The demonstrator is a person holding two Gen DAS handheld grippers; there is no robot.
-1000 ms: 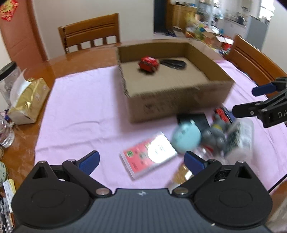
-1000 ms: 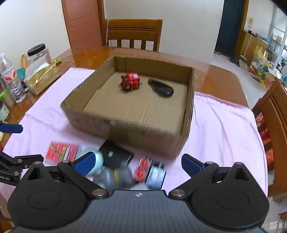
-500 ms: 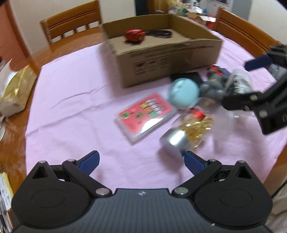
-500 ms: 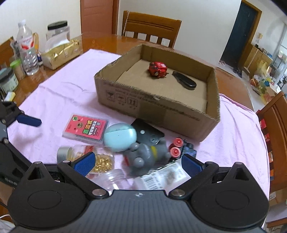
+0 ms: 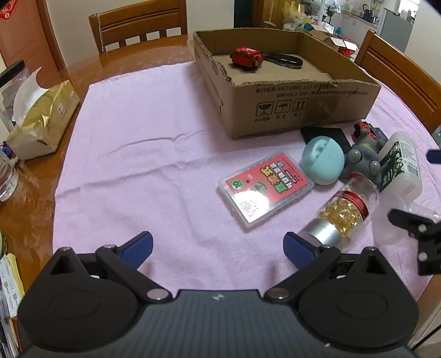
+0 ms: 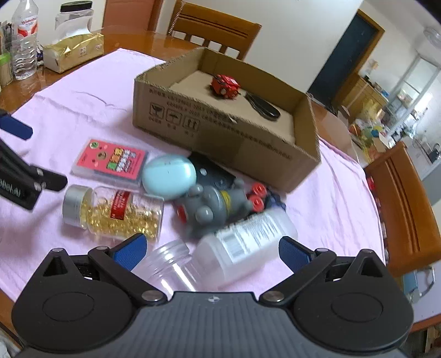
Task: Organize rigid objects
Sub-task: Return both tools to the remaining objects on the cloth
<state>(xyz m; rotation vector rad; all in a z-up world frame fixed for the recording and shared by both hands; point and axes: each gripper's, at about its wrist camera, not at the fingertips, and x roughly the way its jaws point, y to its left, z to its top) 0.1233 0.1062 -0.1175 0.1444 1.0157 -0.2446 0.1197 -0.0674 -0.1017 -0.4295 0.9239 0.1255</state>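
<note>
A cardboard box (image 5: 297, 110) (image 6: 220, 132) on the pink cloth holds a red toy car (image 5: 246, 57) (image 6: 224, 86) and a black case (image 5: 286, 59) (image 6: 261, 106). In front of it lies a pile: a red card box (image 5: 266, 190) (image 6: 110, 162), a light-blue egg (image 5: 322, 161) (image 6: 168, 176), a grey toy figure (image 5: 363, 157) (image 6: 215, 206), a capsule bottle (image 5: 341, 212) (image 6: 113, 210), a white labelled bottle (image 5: 399, 168) (image 6: 248, 234) and a clear jar (image 6: 168, 264). My left gripper (image 5: 217, 249) is open over bare cloth. My right gripper (image 6: 210, 252) is open, with the clear jar and white bottle between its fingers.
A gold tissue pack (image 5: 41, 121) (image 6: 73, 51), a water bottle (image 6: 24, 41) and a jar (image 6: 73, 15) stand at the table's left edge. Wooden chairs (image 5: 140, 24) (image 6: 405, 203) stand behind and to the right. A black card (image 5: 325, 133) lies under the pile.
Both grippers have dropped lower and pulled back toward the table's near edge. The right gripper has come down around the clear jar and white bottle. The objects have not moved.
</note>
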